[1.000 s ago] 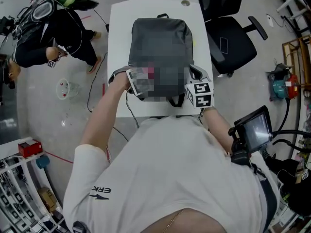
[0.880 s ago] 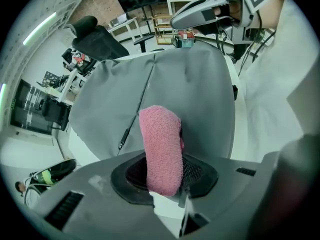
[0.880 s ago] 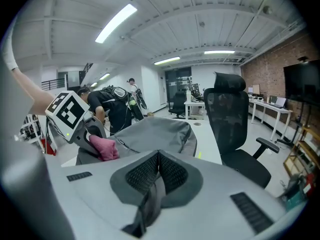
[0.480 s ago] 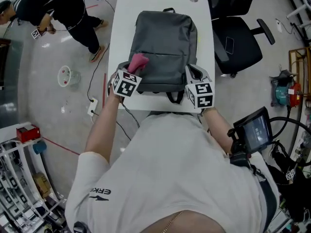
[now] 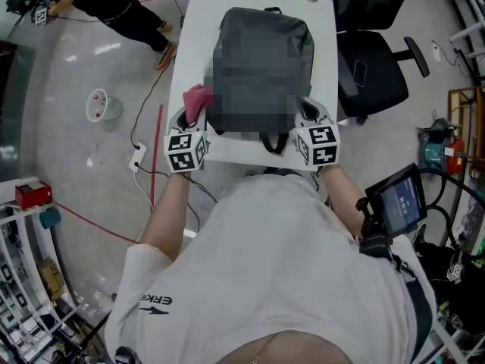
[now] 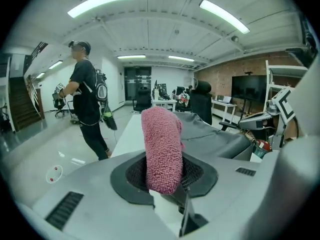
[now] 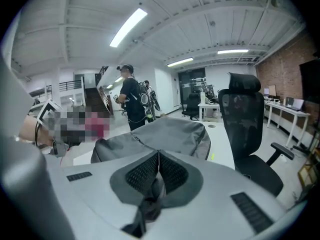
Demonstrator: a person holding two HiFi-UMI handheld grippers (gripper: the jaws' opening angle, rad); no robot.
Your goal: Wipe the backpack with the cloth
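- Left gripper view showed the left gripper (image 6: 164, 176) with its jaws clenched on the pink cloth (image 6: 162, 154); the cloth stood up between the pads, folded over at its top
- Head view placed that cloth (image 5: 198, 101) against the near left side of the grey backpack (image 5: 265, 21); the backpack lay flat on the white table (image 5: 201, 21)
- Right gripper view showed the right gripper (image 7: 157, 169) with its jaws pressed together; a dark strap (image 7: 147, 206) was pinched low between them, at the backpack's near right corner
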